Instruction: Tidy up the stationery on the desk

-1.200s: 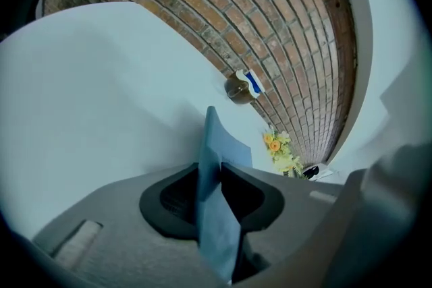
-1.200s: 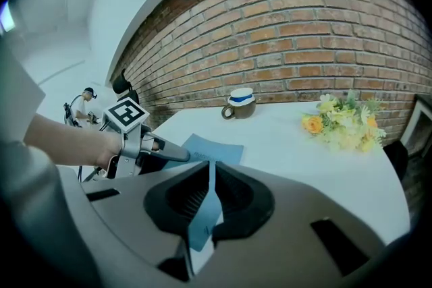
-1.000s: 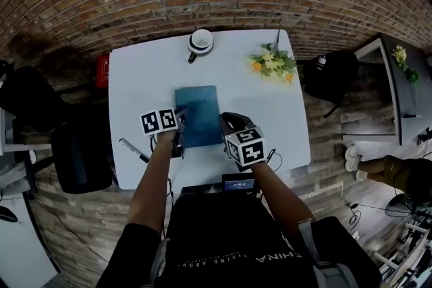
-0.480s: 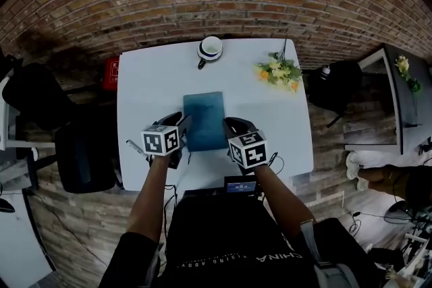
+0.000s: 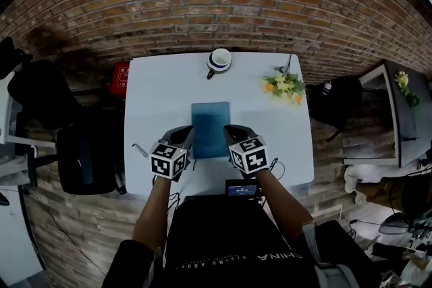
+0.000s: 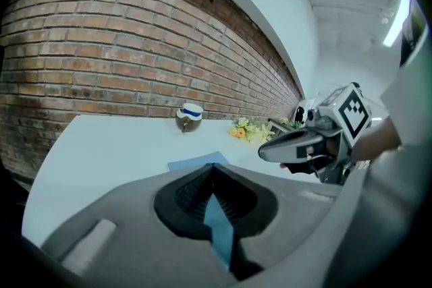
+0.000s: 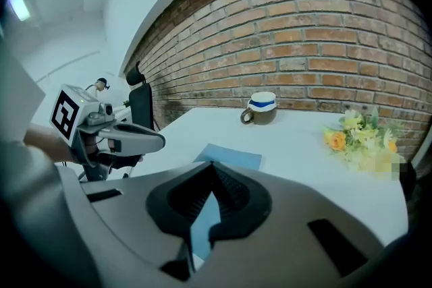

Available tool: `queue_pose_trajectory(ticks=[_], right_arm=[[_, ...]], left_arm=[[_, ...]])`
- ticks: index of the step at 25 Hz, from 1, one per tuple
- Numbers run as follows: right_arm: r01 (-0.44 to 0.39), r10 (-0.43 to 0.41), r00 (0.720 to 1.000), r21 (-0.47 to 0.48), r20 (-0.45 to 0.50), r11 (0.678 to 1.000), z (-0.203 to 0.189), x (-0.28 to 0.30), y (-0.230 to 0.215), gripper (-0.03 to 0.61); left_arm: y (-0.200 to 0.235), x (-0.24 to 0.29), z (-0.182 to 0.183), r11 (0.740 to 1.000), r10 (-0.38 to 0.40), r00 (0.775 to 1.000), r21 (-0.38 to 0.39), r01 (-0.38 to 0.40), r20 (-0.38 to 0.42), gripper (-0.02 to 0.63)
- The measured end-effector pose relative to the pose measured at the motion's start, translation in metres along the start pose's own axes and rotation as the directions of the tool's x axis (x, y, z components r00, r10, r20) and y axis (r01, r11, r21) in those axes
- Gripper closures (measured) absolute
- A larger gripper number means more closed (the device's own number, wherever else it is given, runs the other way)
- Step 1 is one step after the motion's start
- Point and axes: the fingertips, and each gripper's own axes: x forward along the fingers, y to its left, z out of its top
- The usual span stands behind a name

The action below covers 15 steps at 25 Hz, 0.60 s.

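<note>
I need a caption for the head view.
Jaws shut, left gripper and right gripper flank a blue notebook on the desk.

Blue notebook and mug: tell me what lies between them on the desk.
Nothing: the head view shows only bare white desk between the blue notebook and the mug.

One notebook (image 5: 210, 128), one mug (image 5: 219, 60), one pen (image 5: 140, 150), one flower bunch (image 5: 285, 85), two hand-held grippers (image 5: 187, 133) (image 5: 231, 131).

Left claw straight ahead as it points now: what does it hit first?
Probably the blue notebook, lying flat on the table just beyond the left claw; depth is unclear.
</note>
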Motion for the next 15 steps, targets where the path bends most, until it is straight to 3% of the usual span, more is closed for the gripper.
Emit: queue_pose_trajectory(ticks=[8, 15], right_arm=[[-0.113, 0.107, 0.993, -0.101, -0.057, 0.988, 0.010, 0.028, 0.050, 0.568], [-0.265, 0.231, 0.959, -0.224, -0.165, 0.938, 0.009, 0.078, 0.132, 0.548]], left_arm=[[0.036, -0.049, -0.005, 0.991, 0.126, 0.991, -0.041, -0.124, 0.051, 0.601], [0.093, -0.123, -0.039, 0.949, 0.296, 0.953, -0.135, -0.286, 0.066, 0.601]])
